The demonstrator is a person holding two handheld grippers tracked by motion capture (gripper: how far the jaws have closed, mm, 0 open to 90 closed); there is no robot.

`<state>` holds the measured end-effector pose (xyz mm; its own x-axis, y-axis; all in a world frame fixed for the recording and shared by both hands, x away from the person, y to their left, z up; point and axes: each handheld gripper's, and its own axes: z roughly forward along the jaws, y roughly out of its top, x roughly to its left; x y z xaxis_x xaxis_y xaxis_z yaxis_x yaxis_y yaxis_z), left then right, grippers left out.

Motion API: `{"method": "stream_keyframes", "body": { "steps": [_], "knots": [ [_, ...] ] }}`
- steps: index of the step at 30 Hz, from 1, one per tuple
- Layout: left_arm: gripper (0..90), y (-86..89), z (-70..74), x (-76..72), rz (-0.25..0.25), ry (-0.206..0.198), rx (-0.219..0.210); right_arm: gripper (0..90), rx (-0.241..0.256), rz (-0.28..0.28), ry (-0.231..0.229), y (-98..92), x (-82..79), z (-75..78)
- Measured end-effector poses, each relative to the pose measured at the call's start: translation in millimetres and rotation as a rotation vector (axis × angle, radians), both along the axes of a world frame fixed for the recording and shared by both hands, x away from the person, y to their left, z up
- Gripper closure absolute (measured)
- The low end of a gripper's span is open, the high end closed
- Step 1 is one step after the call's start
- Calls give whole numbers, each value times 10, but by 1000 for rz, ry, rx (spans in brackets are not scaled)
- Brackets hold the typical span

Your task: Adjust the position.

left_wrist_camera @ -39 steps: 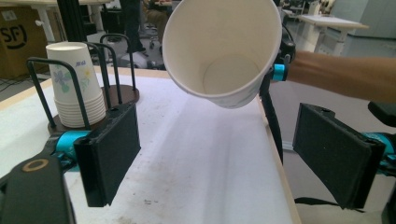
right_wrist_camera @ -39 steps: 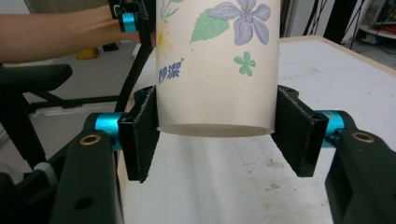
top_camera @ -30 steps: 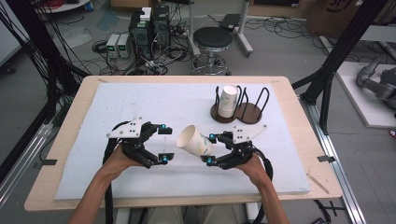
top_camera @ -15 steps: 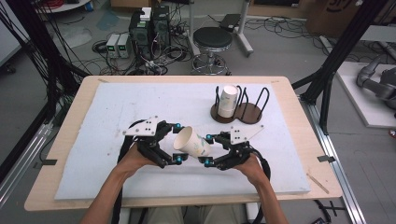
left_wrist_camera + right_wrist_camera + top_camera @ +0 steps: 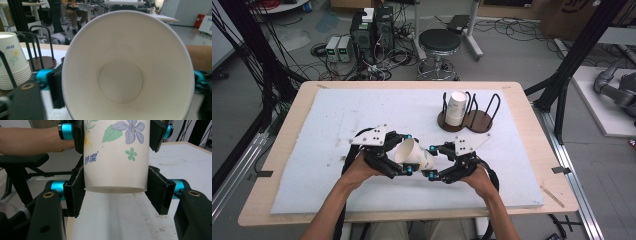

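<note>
The left gripper (image 5: 399, 156), held in the person's left hand (image 5: 357, 172), has its black jaws on either side of the wide rim end of a white paper cup with a printed flower pattern (image 5: 413, 154); in the high view they reach around the mouth of the cup. In the left gripper view the open mouth of the cup (image 5: 125, 72) faces straight into the camera, with the round bottom at the far end, so close that I cannot tell whether these jaws press on the rim or only bracket it.

The cup lies tilted on its side above the white foam mat (image 5: 337, 120), between the two grippers, mouth toward the left one and base toward the right one.

The right gripper (image 5: 436, 161), held in the right hand (image 5: 479, 179), is clamped on the narrow base end: in the right gripper view both black pads (image 5: 78, 190) lie flat against the cup's (image 5: 116, 157) sides just above its bottom edge, with the other gripper's jaws farther up.

Beyond the right gripper, well apart from it, stands a dark wire rack on a round brown base (image 5: 472, 117) holding a stack of the same paper cups (image 5: 455, 107).
</note>
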<state>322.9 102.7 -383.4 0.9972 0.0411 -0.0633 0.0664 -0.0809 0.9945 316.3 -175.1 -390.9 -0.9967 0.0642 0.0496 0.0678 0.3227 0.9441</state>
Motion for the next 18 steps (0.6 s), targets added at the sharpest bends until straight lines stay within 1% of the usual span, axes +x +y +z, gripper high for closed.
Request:
{"method": "stream_keyframes", "body": {
  "steps": [7, 14, 18],
  "knots": [
    [264, 2, 1, -6, -10, -5, 3, 380, -8, 10, -6, 6, 0, 4],
    [301, 7, 6, -14, -20, -7, -4, 380, -7, 12, -16, 7, -2, 16],
    [319, 11, 8, -20, -29, -10, 0, 379, -11, 10, -24, 12, -11, 20]
  ]
}}
